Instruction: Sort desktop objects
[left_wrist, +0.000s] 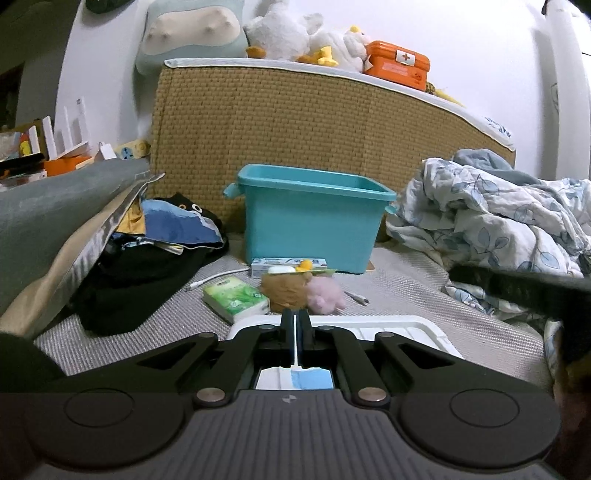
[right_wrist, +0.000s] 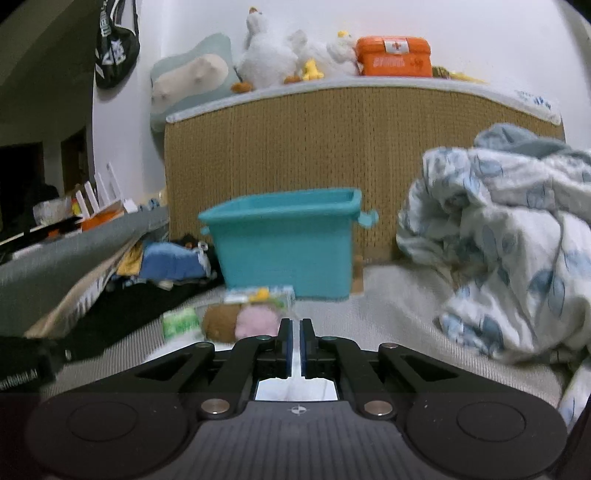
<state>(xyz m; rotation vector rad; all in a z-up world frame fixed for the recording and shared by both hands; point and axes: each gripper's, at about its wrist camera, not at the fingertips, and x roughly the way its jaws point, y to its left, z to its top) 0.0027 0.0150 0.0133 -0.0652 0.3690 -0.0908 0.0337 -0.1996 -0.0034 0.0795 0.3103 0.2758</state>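
Risk here, I'd say: the brown plush (left_wrist: 282, 291) and pink plush (left_wrist: 325, 297) sit pressed together just ahead of the left gripper (left_wrist: 295, 321), so a grab could snag both or shove the green tissue pack (left_wrist: 234, 297) to their left. The teal bin (left_wrist: 310, 218) waits beyond them on the bed. Left gripper: jaws nearly closed, only a sliver between, nothing held. Right gripper (right_wrist: 295, 330): same story, clenched to a narrow slit, empty, with the plush pair ahead and slightly left, blurred.
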